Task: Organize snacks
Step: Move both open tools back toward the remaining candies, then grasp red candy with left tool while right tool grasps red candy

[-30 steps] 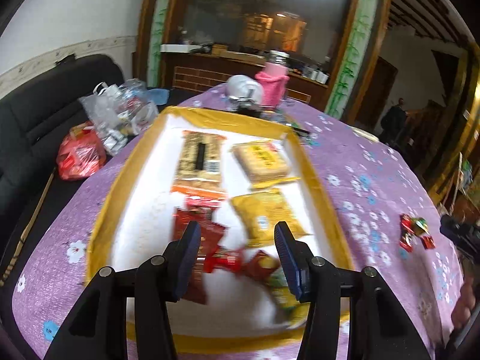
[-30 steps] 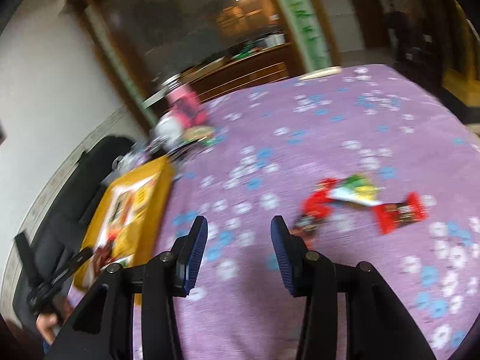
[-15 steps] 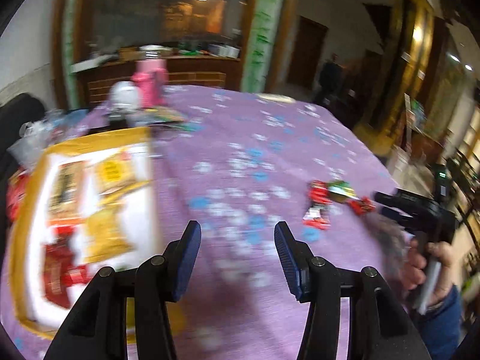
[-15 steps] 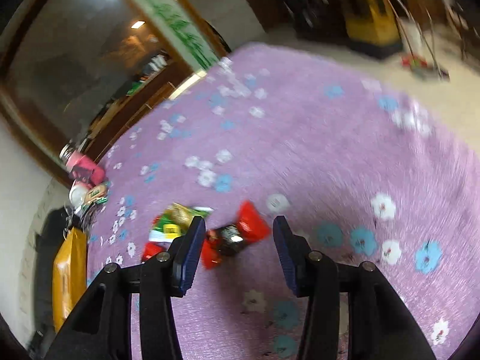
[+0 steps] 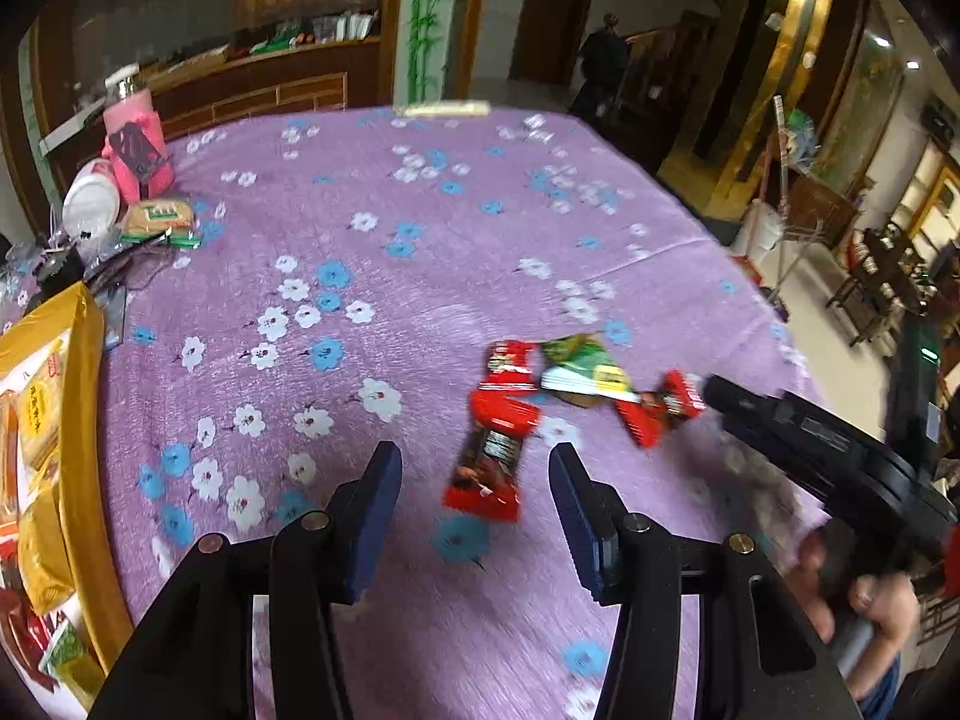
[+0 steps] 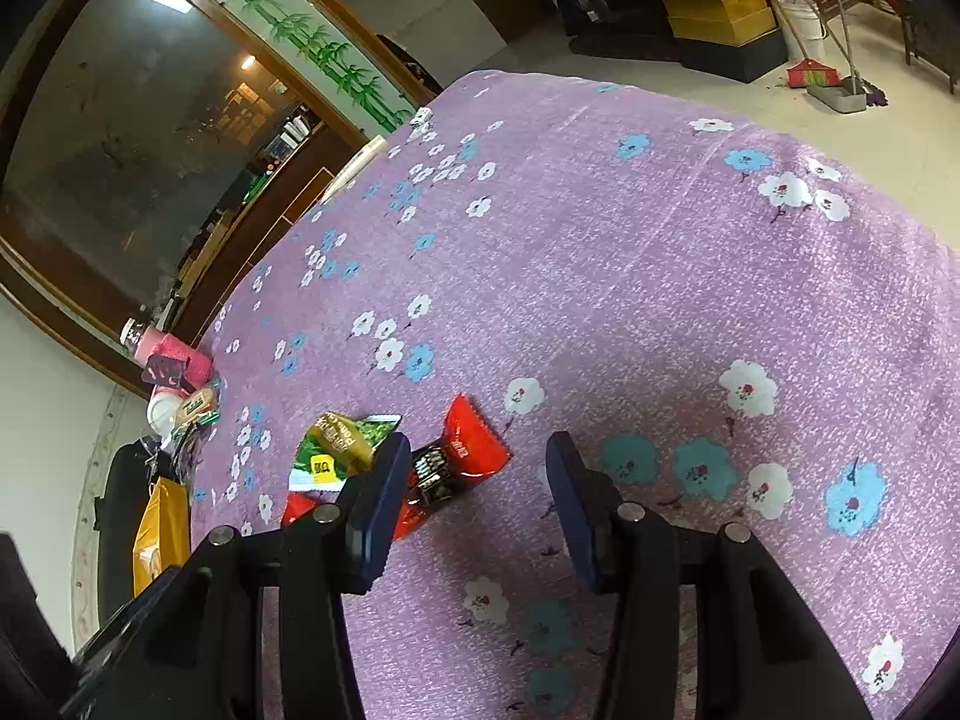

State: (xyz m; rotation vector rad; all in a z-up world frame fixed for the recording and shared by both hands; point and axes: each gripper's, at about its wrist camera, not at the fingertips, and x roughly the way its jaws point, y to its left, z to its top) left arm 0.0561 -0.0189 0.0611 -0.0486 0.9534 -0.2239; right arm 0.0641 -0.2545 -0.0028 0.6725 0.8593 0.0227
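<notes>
Several loose snack packets lie in a cluster on the purple flowered cloth. In the left wrist view, a red packet (image 5: 489, 462) lies on the cloth between the fingers of my open left gripper (image 5: 474, 480), with nothing gripped. Beyond it lie another red packet (image 5: 510, 366), a green packet (image 5: 585, 369) and a small red packet (image 5: 660, 411). My right gripper (image 6: 474, 468) is open around that small red packet (image 6: 462, 450), which lies close to its left finger, with the green packet (image 6: 342, 450) just left of it. The yellow-rimmed tray (image 5: 90, 396) holds several snacks at far left.
A pink bottle (image 5: 135, 138), a white cup (image 5: 90, 204) and a cracker pack (image 5: 159, 219) crowd the table's far left corner. The table edge drops off to the right, with floor, a broom (image 6: 816, 75) and furniture beyond. A person's hand (image 5: 870, 606) holds the right gripper.
My left gripper swung right, from over the tray to the loose packets. My right gripper rolled and dropped down over the small red packet, then held still.
</notes>
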